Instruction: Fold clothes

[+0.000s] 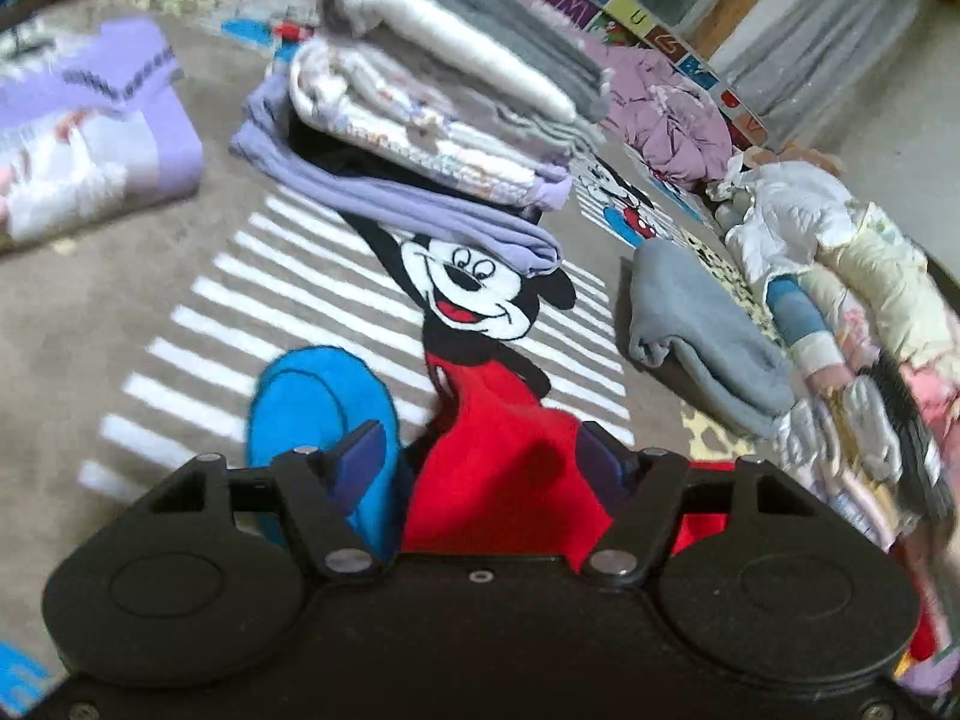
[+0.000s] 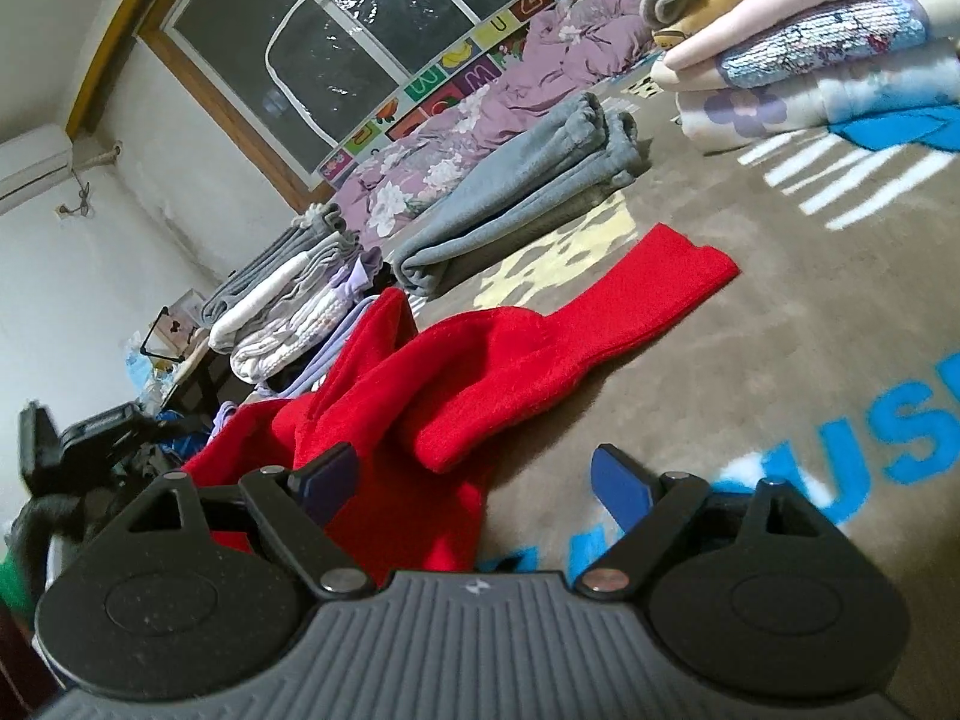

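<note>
A red fleece garment (image 2: pixel 480 360) lies crumpled on the cartoon mouse rug (image 2: pixel 720 390), one sleeve stretched out to the right. In the left wrist view a bunch of the red garment (image 1: pixel 492 480) stands between the fingers of my left gripper (image 1: pixel 480 438). The right pad touches the cloth, and a strip of blue rug shows beside the left pad. My right gripper (image 2: pixel 474 480) is open low over the near edge of the garment. Its left pad is over red cloth and its right pad over bare rug. The left gripper (image 2: pixel 78 450) appears blurred at the far left.
A tall stack of folded clothes (image 1: pixel 432 96) stands ahead on the rug (image 1: pixel 120 312). A folded lilac piece (image 1: pixel 90 138) lies at the left, a folded grey fleece (image 1: pixel 702 336) at the right, and loose clothes (image 1: pixel 840 276) beyond it. Purple floral bedding (image 2: pixel 480 120) lies under the window.
</note>
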{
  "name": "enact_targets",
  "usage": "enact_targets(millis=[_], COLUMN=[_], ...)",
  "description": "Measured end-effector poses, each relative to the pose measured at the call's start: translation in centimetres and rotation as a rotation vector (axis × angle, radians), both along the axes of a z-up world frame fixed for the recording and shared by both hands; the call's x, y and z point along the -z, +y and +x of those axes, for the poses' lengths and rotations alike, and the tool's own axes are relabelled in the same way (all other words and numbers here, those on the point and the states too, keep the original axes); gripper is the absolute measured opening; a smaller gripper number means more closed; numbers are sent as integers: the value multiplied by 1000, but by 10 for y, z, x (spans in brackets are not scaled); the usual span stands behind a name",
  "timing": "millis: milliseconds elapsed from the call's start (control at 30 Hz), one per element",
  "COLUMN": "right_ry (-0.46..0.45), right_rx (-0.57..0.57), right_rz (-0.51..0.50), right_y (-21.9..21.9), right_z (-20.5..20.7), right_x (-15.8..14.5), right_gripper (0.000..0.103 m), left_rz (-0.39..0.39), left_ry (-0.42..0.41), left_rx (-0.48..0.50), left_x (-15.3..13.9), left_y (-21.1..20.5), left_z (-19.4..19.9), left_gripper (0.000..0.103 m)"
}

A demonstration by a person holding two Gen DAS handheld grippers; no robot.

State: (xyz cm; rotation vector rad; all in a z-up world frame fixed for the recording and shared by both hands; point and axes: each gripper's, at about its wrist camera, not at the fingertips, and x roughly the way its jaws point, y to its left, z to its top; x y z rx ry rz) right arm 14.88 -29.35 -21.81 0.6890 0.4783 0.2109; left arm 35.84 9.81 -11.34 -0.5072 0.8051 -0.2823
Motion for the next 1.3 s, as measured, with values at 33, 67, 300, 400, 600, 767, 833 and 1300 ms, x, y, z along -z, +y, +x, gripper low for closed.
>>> enact_targets(millis=[33, 67, 300, 400, 600, 767, 833, 1300], right_ry=[-2, -5, -17, -18, -19, -16, -15, -6], right_rx=[-1, -1, -3, -3, -2, 0, 1, 8], right_rz=[-4, -8, -17, -16, -13, 0, 6, 20], right_y=[1, 1, 2, 2, 2, 0, 0, -2], right_z=[1, 1, 5, 6, 5, 4, 3, -2], right_x=[0, 0, 2, 2, 1, 0, 0, -2], right_gripper=[86, 87, 88, 88, 88, 88, 87, 87], left_rz=[-22, -38, 15, 47, 162, 203, 228, 351], left_ry=[9, 15, -26, -105, -242, -349, -377, -342], left_rx=[-1, 4, 59, 59, 55, -6, -36, -291], left_x=[3, 5, 0, -15, -53, -87, -95, -53], left_y=[1, 0, -15, -15, -13, 6, 16, 100], left_z=[5, 9, 10, -6, -44, -84, -100, -169], left_gripper=[67, 58, 9, 6, 6, 6, 6, 3])
